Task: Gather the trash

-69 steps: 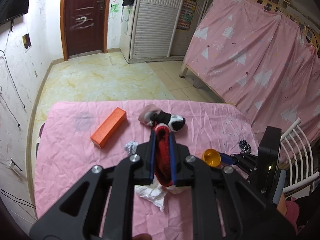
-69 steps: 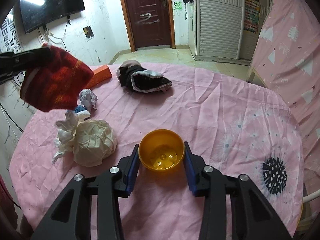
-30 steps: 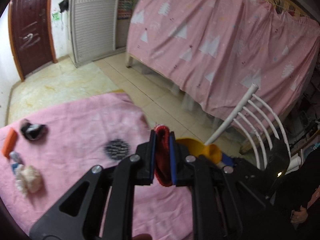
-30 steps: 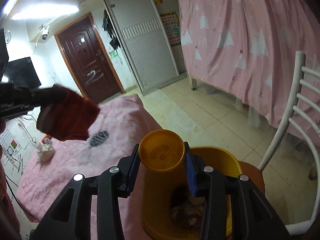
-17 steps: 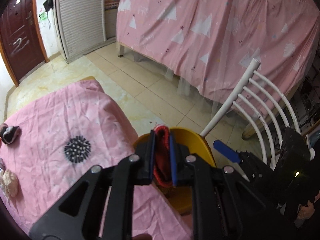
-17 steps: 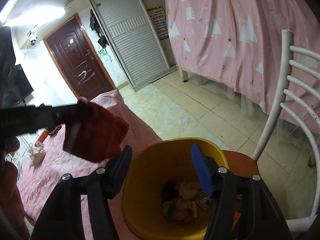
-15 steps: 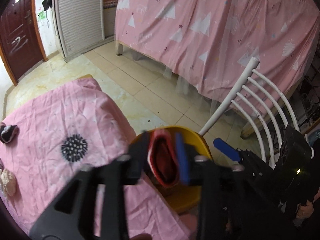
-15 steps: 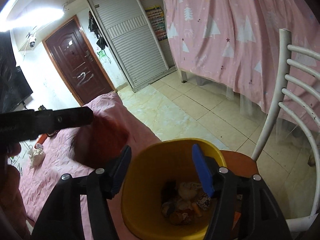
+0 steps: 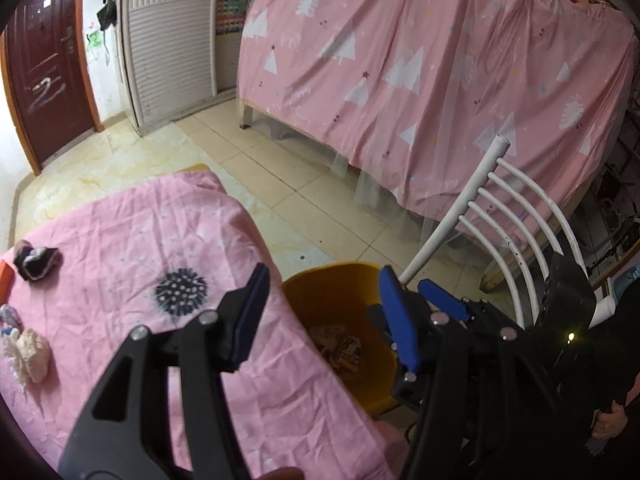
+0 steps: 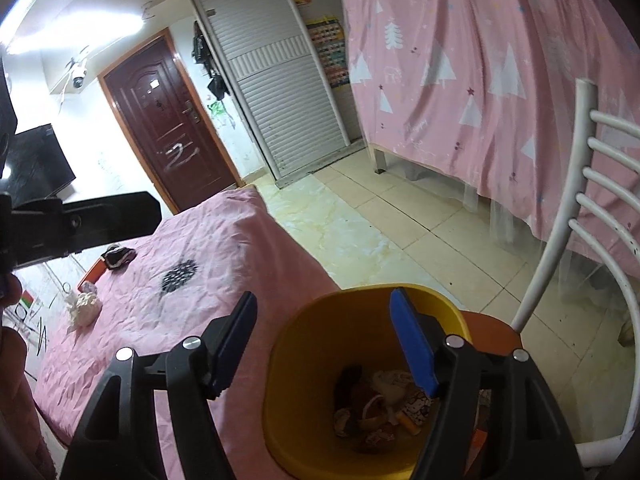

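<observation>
Left gripper (image 9: pixel 324 312): fingers spread wide, holding nothing, above the near rim of the yellow bin (image 9: pixel 320 280).
Right gripper (image 10: pixel 324 340): fingers also spread wide and empty, directly over the bin opening.
Yellow bin: it stands on a chair seat (image 10: pixel 496 326) just beside the counter (image 9: pixel 120 232); mixed trash (image 10: pixel 376 404) lies at its bottom.
Counter: pink cloth; a crumpled paper ball (image 9: pixel 30 350), a dark sock bundle (image 9: pixel 36 262) and an orange box (image 9: pixel 5 278) lie at its far side, well apart from the bin.
</observation>
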{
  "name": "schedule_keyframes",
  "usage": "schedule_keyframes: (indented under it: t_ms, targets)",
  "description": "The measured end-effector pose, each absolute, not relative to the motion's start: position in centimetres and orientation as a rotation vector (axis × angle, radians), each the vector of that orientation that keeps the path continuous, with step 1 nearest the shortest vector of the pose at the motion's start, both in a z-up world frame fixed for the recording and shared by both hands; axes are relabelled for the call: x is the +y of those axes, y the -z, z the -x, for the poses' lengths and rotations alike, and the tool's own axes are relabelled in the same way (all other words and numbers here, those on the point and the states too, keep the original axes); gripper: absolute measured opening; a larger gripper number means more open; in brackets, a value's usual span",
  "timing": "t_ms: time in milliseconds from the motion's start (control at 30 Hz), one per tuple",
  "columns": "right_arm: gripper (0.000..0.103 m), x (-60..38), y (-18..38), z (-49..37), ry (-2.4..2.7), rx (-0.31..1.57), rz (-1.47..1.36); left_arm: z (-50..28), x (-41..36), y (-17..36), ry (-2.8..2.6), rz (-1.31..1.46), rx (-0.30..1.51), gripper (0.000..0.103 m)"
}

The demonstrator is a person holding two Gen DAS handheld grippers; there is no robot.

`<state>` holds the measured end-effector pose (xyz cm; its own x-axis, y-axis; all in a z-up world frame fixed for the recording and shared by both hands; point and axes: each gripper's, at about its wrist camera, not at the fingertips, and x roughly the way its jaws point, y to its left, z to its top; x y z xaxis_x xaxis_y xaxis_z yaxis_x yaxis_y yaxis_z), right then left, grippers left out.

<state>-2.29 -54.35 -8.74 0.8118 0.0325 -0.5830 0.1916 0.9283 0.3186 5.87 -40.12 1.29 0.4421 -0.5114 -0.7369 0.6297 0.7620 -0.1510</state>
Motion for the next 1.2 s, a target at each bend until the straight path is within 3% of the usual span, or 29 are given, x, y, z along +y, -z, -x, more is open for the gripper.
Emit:
schedule_keyframes:
  t_ms: [400, 1200]
  targets:
    - [0.073, -49.4, 6.3, 1.7, 0.014, 0.581, -0.307, -8.5, -31.8, -3.0, 0.562, -0.132, 0.800, 0.054]
    - [0.075, -32.5, 4.6, -6.3, -0.235, 0.688, -0.083, -16.5, -10.3, -2.8, 0.252, -0.071, 0.802, 0.055]
